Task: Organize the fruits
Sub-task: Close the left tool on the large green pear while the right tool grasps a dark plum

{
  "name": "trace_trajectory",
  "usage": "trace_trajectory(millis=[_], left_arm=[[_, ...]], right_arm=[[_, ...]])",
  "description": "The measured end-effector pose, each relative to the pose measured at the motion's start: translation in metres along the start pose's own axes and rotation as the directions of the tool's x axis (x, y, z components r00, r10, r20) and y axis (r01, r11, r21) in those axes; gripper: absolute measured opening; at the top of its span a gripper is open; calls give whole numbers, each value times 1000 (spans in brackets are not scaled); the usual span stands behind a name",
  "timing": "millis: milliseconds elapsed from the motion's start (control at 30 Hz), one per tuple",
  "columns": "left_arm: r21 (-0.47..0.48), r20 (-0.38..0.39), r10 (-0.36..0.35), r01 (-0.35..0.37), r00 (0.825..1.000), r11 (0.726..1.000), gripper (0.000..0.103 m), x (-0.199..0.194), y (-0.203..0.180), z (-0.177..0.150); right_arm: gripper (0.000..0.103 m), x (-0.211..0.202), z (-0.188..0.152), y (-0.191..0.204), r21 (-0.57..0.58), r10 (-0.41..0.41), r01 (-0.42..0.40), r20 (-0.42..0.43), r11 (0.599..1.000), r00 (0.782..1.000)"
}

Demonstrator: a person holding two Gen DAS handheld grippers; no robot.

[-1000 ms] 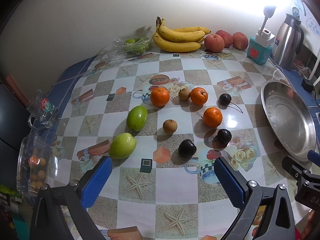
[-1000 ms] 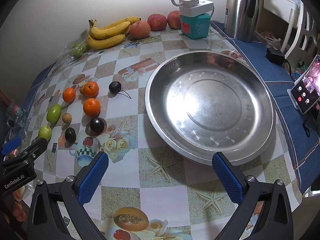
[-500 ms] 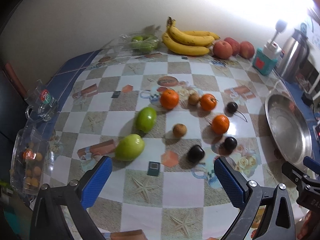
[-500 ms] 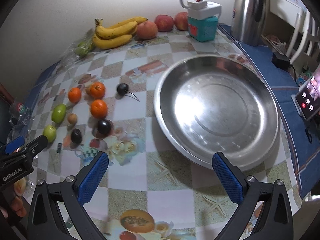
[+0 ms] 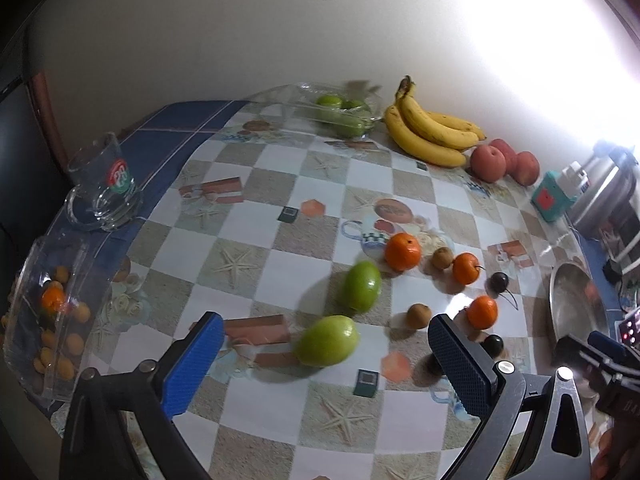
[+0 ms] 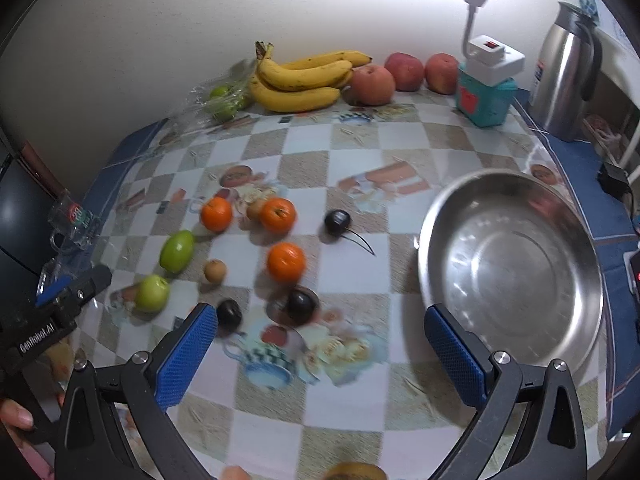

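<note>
Loose fruit lies on the patterned table: two green fruits [image 5: 327,340] [image 5: 362,286], three oranges [image 6: 285,262], small brown fruits [image 6: 215,271] and dark plums [image 6: 301,301]. Bananas [image 6: 304,80] and red apples [image 6: 372,84] sit by the back wall. A steel bowl [image 6: 510,270] stands empty at the right. My left gripper [image 5: 324,362] is open, just before the nearest green fruit. My right gripper [image 6: 320,356] is open above the table, between the plums and the bowl. Both are empty.
A glass mug [image 5: 106,188] and a clear box of small orange fruits [image 5: 48,312] stand at the left edge. A bag of green fruits [image 5: 344,114], a teal lamp base [image 6: 486,94] and a steel thermos [image 6: 568,72] line the back. A phone [image 6: 634,272] lies right.
Both grippers have swung left. The left view now centres on the green fruits, with the bowl pushed to the right edge. The right view now takes in the loose fruit beside the bowl.
</note>
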State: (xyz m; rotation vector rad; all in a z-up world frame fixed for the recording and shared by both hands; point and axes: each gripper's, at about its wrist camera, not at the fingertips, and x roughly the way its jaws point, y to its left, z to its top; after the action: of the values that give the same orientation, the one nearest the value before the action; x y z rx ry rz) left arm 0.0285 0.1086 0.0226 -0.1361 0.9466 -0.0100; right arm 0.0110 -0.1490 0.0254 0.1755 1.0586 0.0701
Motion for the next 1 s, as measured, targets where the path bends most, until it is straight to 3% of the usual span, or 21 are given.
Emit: trace_trajectory(millis=[100, 167, 300, 533, 1000], left_arm=[[-17, -7, -52, 52, 999, 999, 103, 3, 8, 1], [-7, 2, -46, 46, 999, 999, 103, 4, 8, 2], [20, 5, -44, 44, 999, 999, 103, 8, 5, 6], [51, -47, -52, 55, 998, 997, 103, 26, -4, 0], [57, -166, -39, 49, 985, 997, 76, 63, -8, -16]], right_arm=[[103, 7, 9, 7, 17, 9, -8, -10, 1000, 1000], [102, 11, 13, 10, 31, 12, -11, -14, 999, 1000], [87, 20, 19, 15, 35, 4, -3, -30, 999, 1000], [70, 40, 19, 13, 90, -12, 20, -83, 996, 996], [55, 75, 9, 6, 132, 3, 23, -191, 991, 982]])
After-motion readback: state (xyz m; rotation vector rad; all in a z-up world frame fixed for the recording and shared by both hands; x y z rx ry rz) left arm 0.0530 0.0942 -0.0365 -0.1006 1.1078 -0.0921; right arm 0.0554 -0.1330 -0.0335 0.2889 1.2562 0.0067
